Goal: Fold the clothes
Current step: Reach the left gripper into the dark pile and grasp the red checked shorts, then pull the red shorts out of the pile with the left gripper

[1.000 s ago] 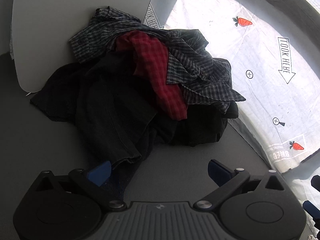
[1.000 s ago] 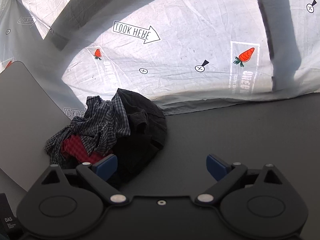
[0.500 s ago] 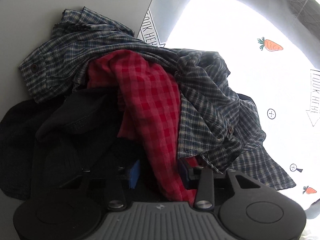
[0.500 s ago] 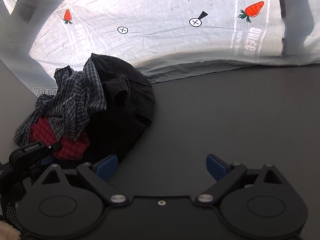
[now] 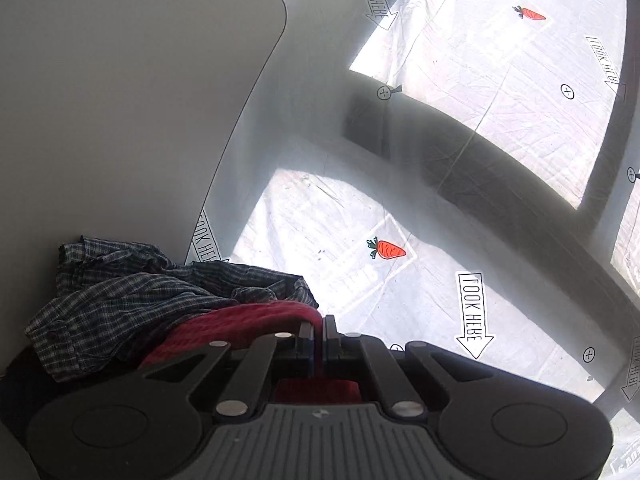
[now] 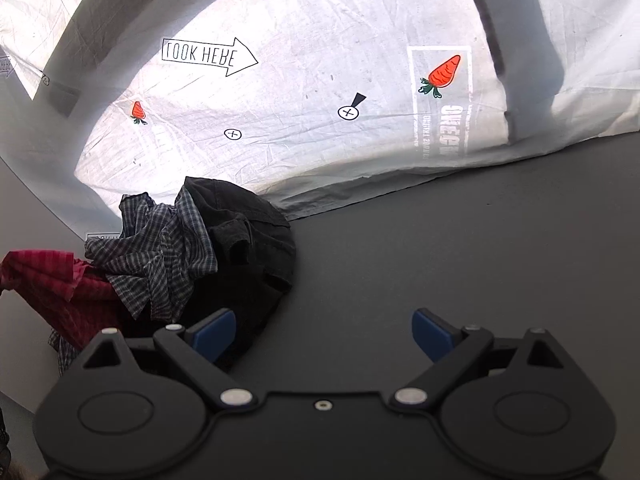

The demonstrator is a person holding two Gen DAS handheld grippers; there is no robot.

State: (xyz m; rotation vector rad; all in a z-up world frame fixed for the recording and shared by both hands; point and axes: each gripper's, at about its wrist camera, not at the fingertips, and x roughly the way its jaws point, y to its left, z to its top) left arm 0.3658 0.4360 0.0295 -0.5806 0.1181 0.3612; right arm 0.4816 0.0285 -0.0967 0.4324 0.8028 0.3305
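Observation:
A heap of clothes lies at the table's far left: a red checked garment (image 6: pixel 44 280), a dark blue plaid shirt (image 6: pixel 160 256) and a black garment (image 6: pixel 248 236). In the left wrist view my left gripper (image 5: pixel 319 334) is shut on a fold of the red checked garment (image 5: pixel 240 324), lifted above the plaid shirt (image 5: pixel 120 300). In the right wrist view the red cloth is pulled up and out to the left of the heap. My right gripper (image 6: pixel 324 330) is open above the dark table (image 6: pixel 460 248), just right of the black garment, holding nothing.
A white printed sheet (image 6: pixel 320 92) with carrots, arrows and cross marks hangs behind the table. A pale rounded panel (image 5: pixel 120 100) stands left of the heap. Bare dark tabletop stretches to the right of the clothes.
My left gripper came down onto the heap, shut on the red checked garment and lifted it, tilting upward. The right gripper stayed open and drew slightly closer to the heap.

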